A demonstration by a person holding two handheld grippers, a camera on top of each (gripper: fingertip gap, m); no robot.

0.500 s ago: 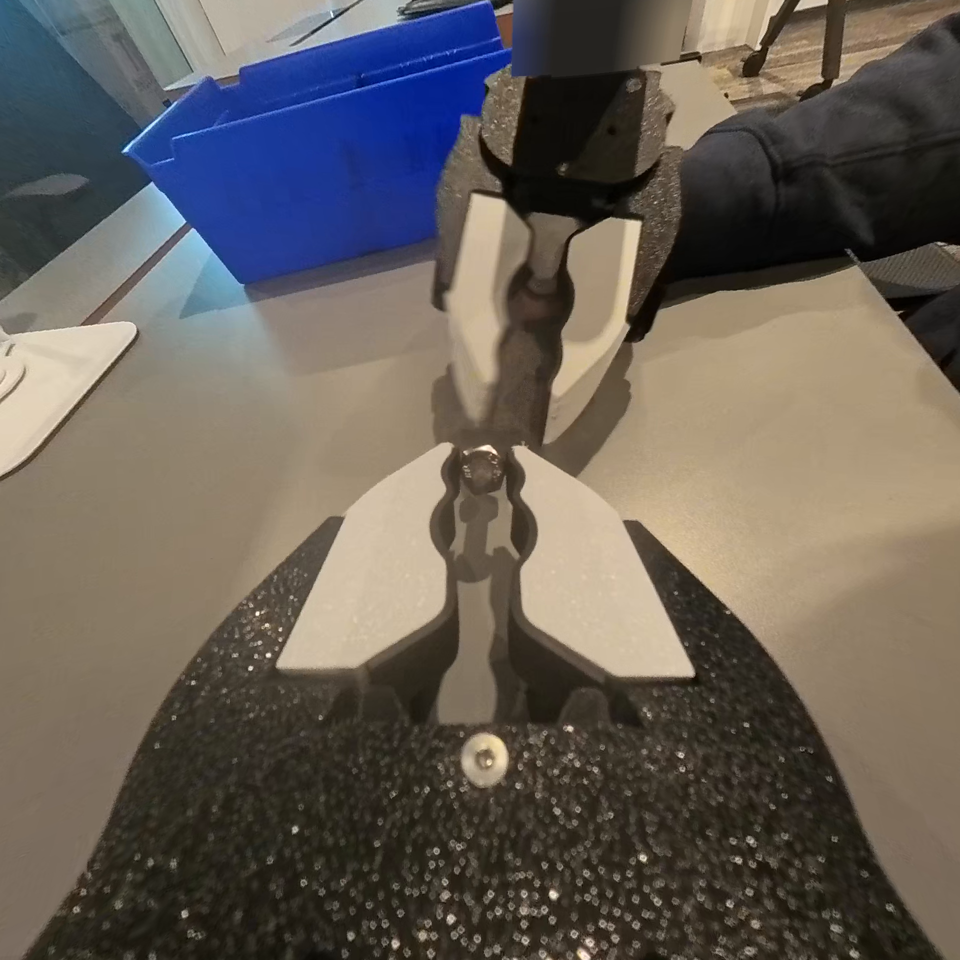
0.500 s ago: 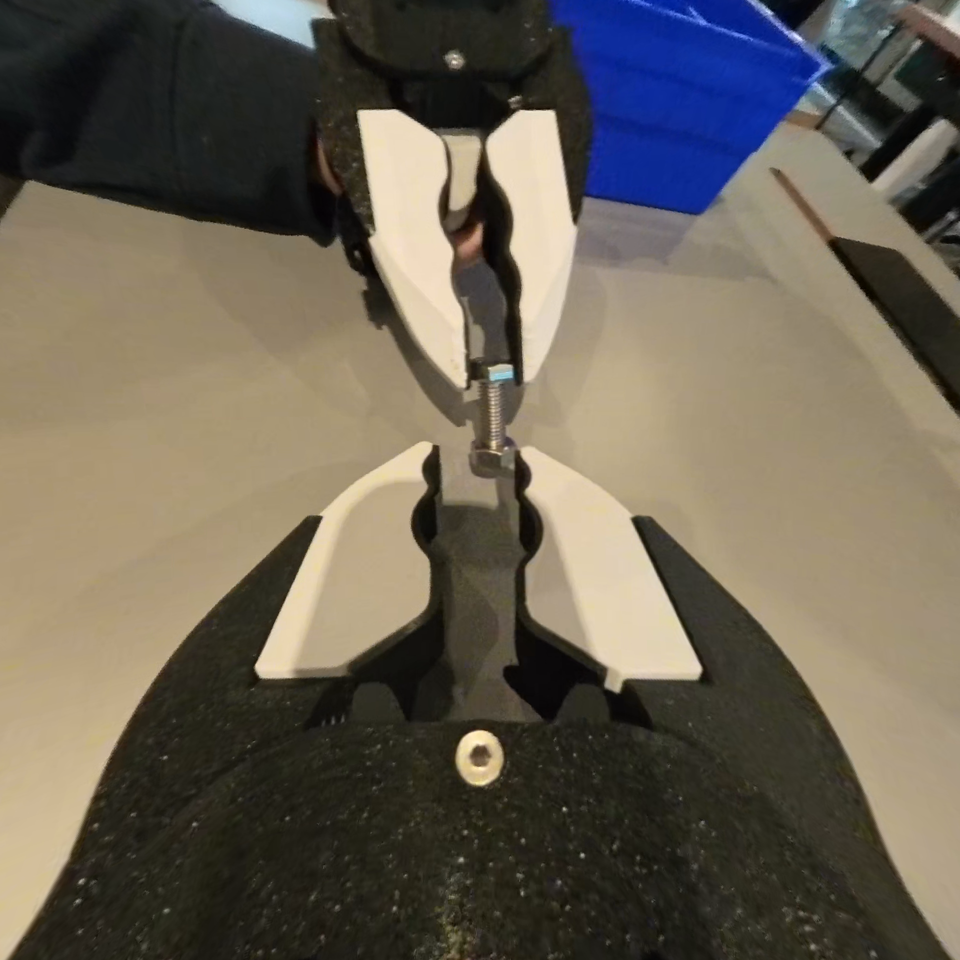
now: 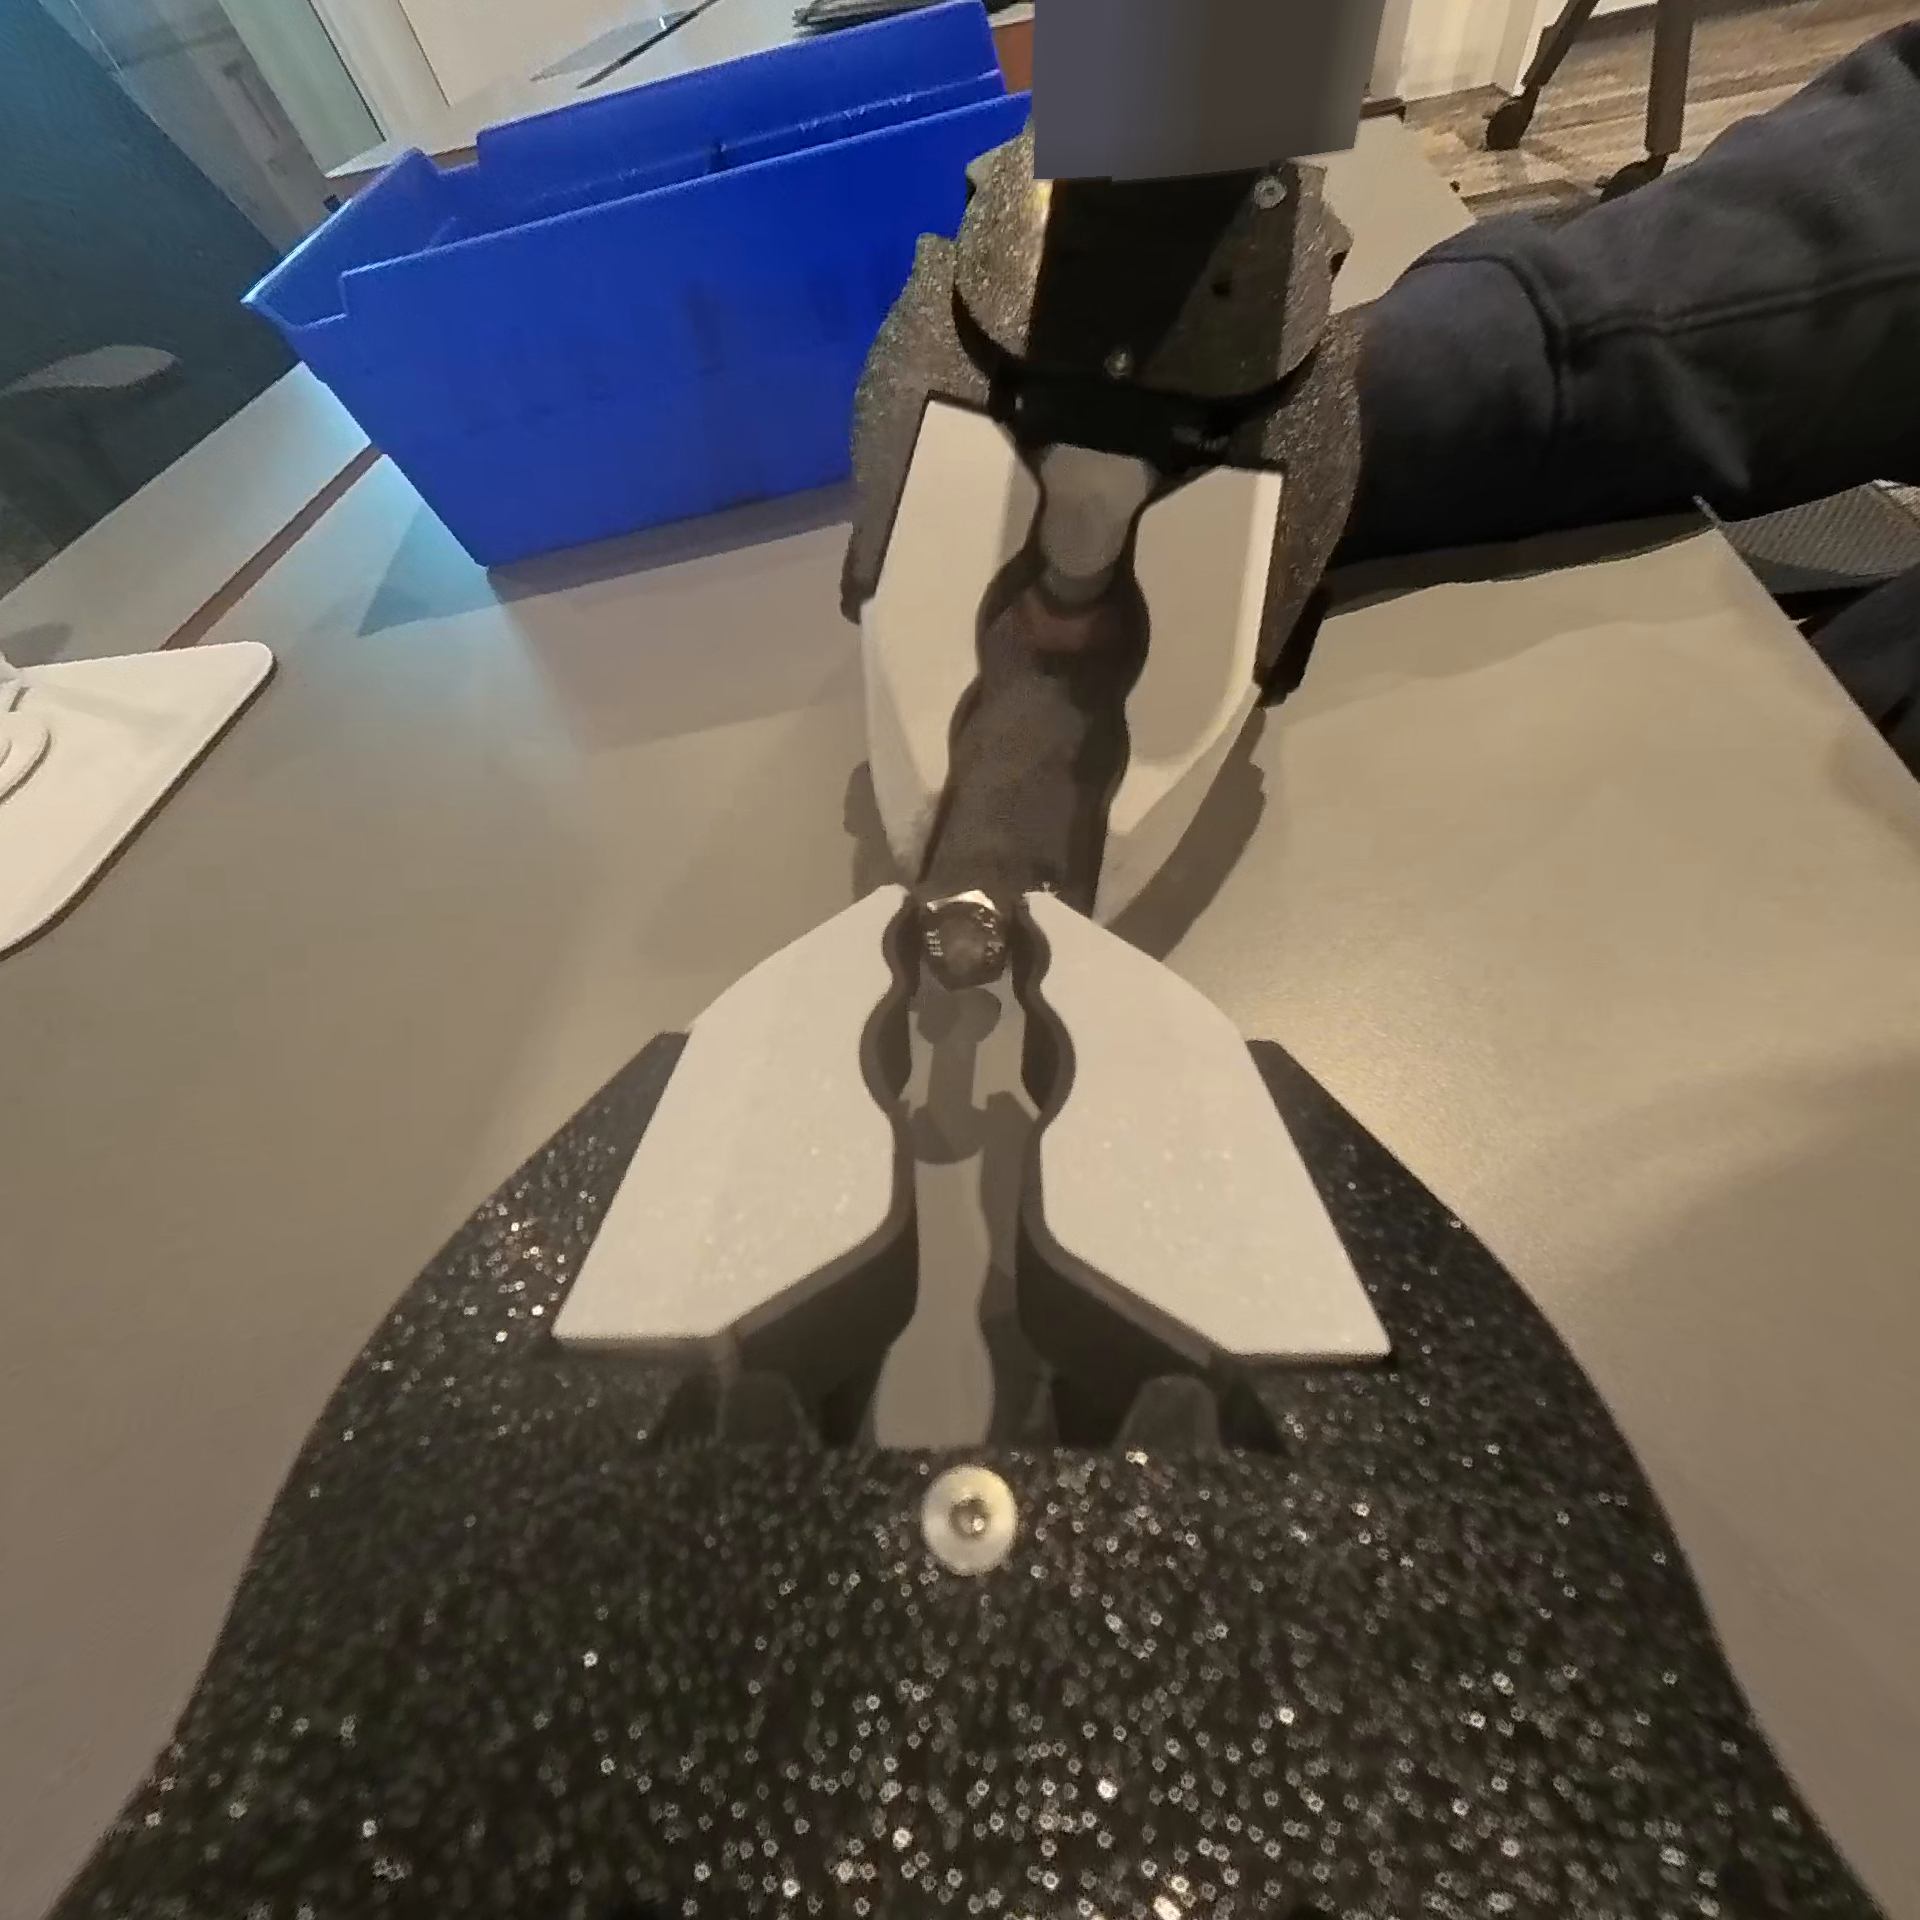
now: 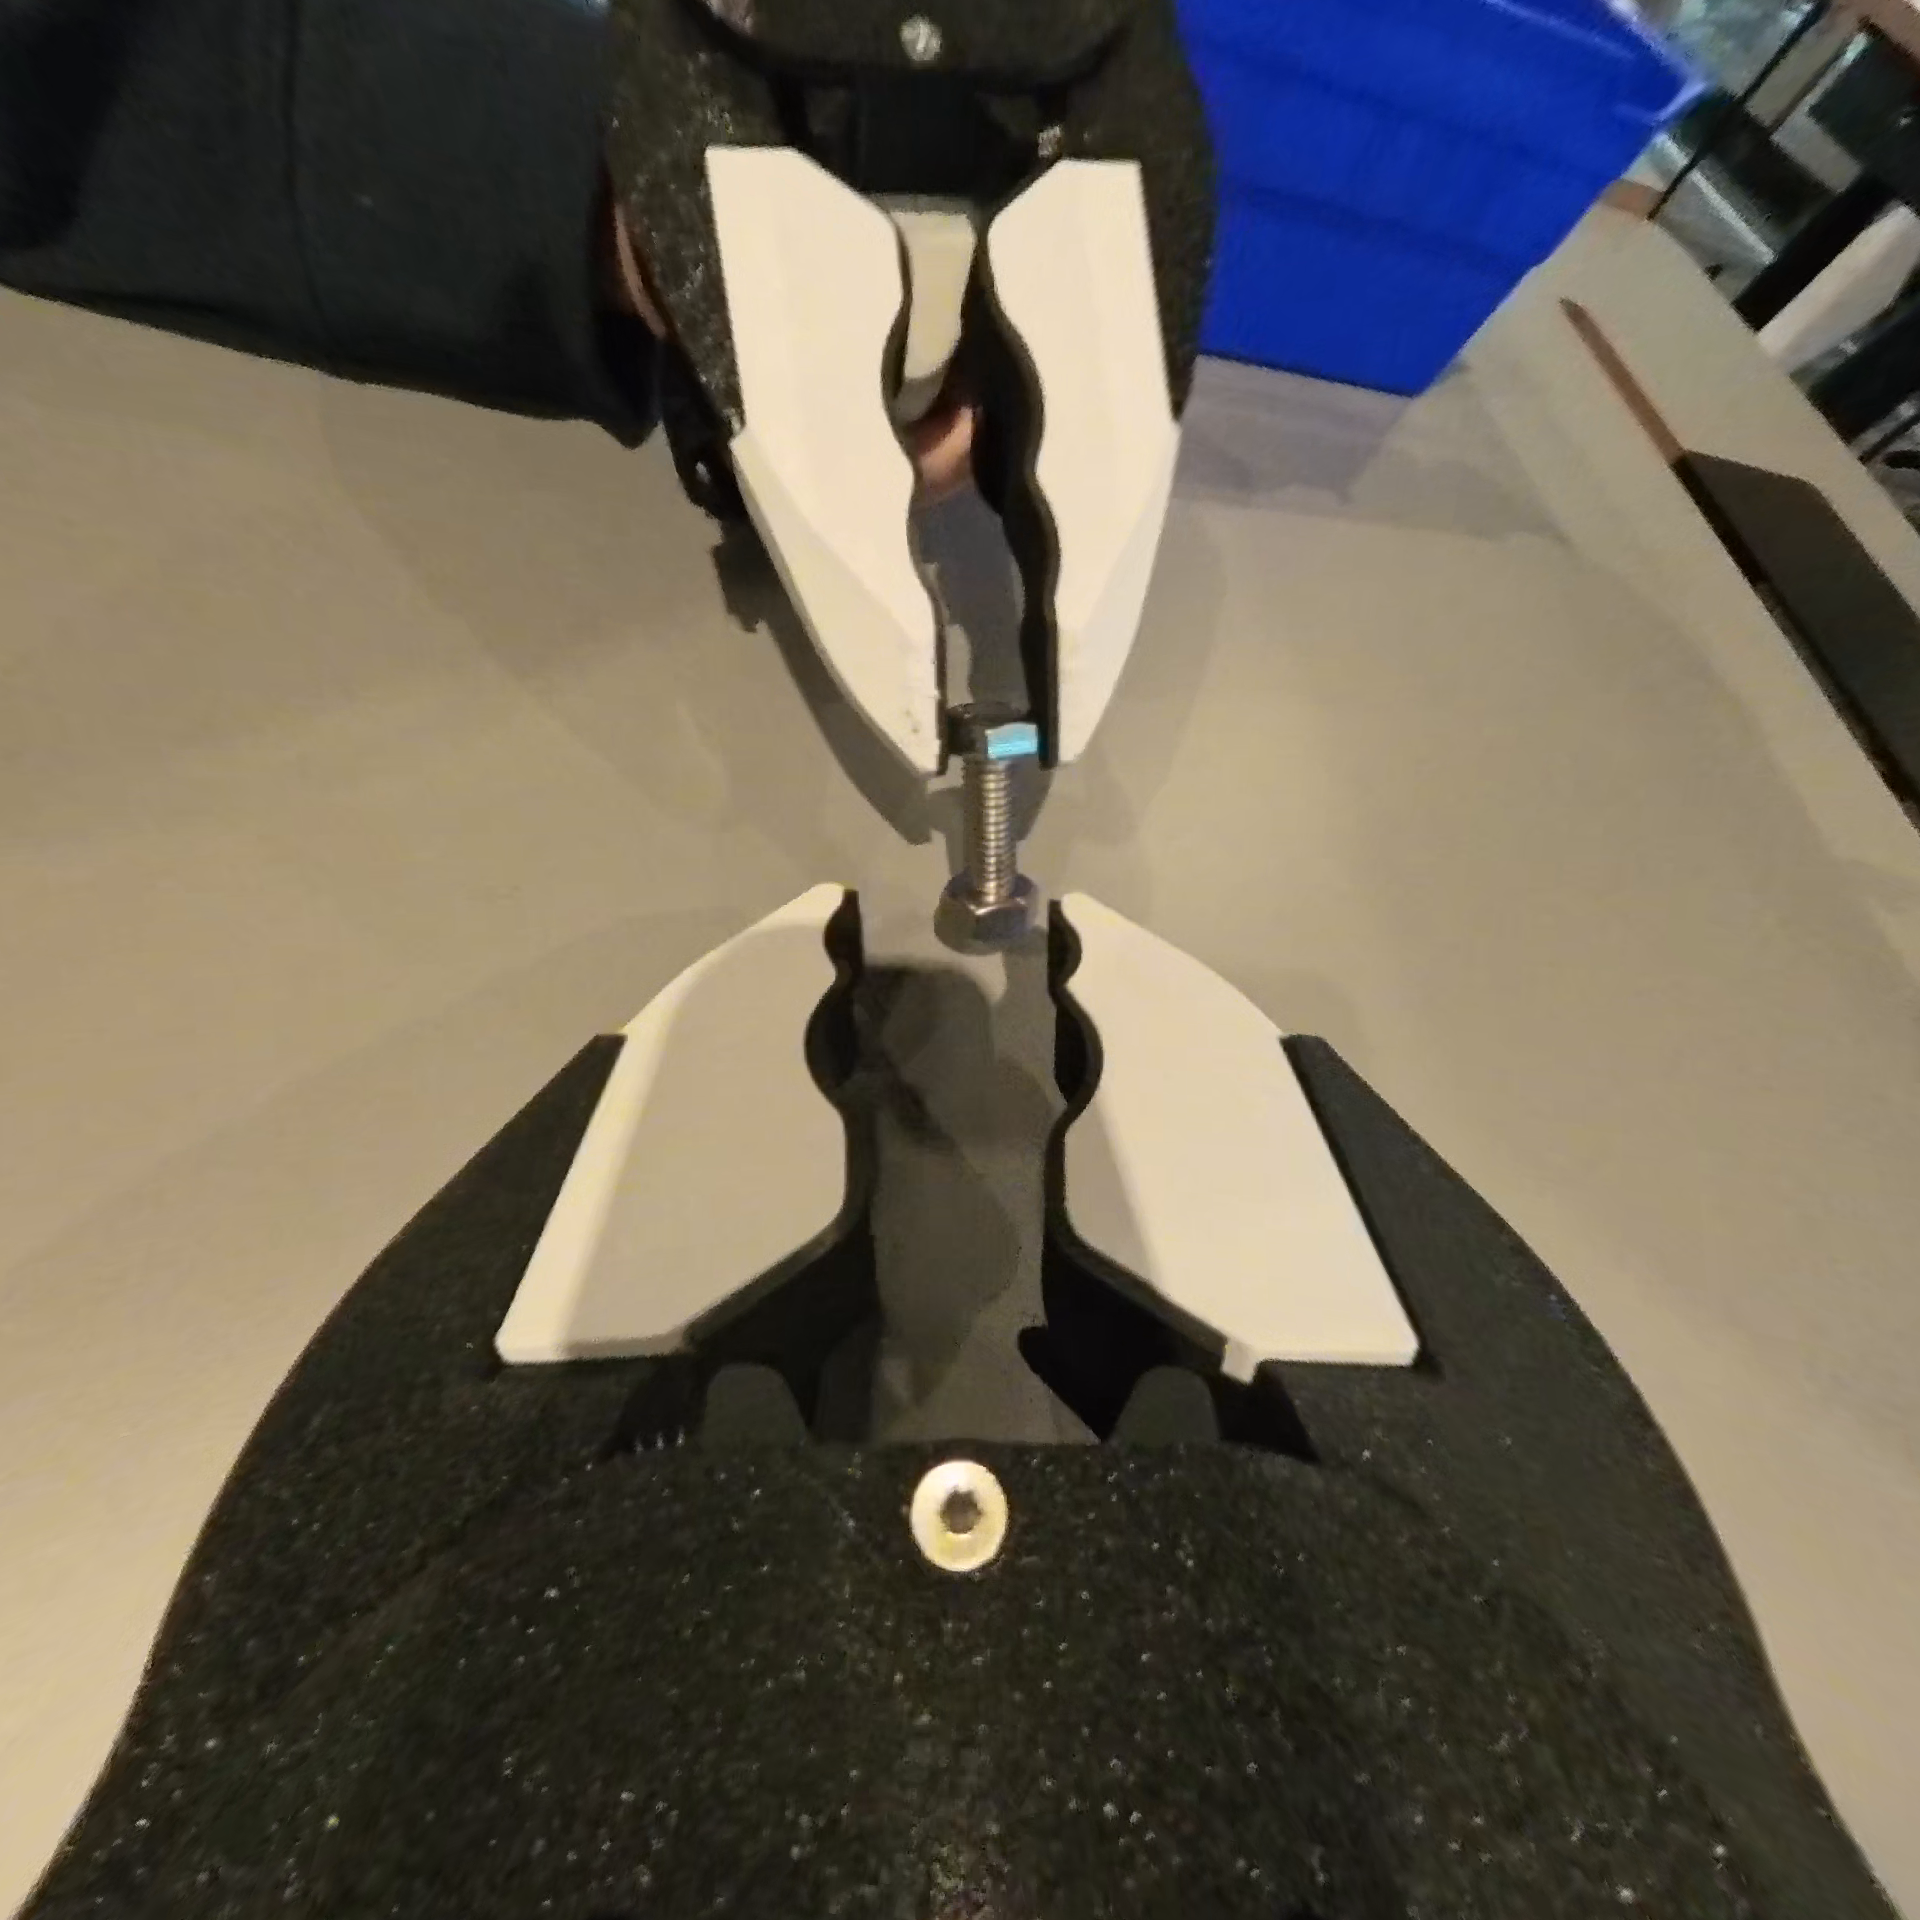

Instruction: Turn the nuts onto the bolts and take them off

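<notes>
Left gripper (image 3: 961, 940) pinches the hex head of the bolt (image 4: 987, 821) between its white fingertips, holding it above the grey table (image 4: 364, 831). Right gripper (image 4: 951, 914) faces it, jaws spread, with the nut (image 4: 982, 914) threaded on the bolt's end sitting between the tips, nearer one pad. Behind the bolt, a blue bin (image 3: 623, 343) stands on the table.

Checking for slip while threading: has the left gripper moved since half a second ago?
No. The blue bin sits just where it did beyond the left gripper, which is shut on the bolt.
</notes>
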